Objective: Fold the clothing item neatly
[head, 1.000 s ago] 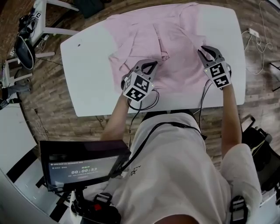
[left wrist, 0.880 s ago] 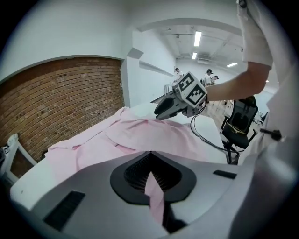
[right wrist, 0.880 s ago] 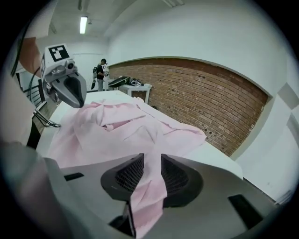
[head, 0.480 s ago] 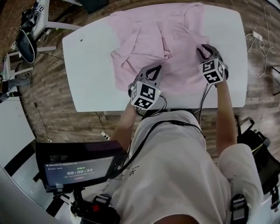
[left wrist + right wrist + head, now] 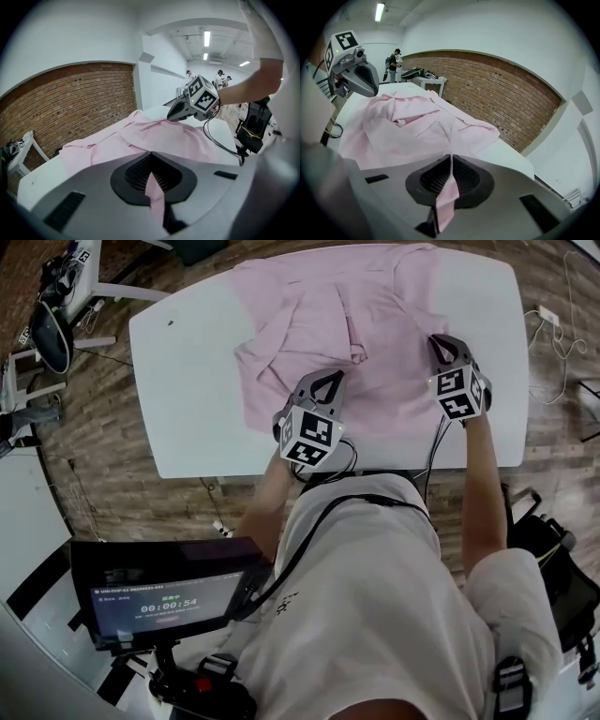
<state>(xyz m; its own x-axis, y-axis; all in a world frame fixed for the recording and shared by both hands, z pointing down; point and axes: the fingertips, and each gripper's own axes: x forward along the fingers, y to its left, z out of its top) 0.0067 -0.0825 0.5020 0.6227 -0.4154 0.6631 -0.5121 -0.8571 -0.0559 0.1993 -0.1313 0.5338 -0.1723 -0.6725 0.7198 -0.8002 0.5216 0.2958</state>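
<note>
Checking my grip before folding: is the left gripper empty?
No, the left gripper is shut on a strip of the pink shirt.

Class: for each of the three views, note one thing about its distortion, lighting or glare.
Head view: fisheye bows the edges of the white table; light is even. Left gripper view: dark corners, ceiling strip lights blown out. Right gripper view: the brick wall curves strongly.

A white table [image 5: 187, 371] is set on a wooden floor [image 5: 112, 484]. A dark screen [image 5: 164, 601] with a lit timer is seen at the lower left of the head view. A brick wall [image 5: 70, 103] is seen beyond the table, strip lights [image 5: 206, 37] are mounted overhead, and a white cable [image 5: 553, 329] is seen lying on the floor.
</note>
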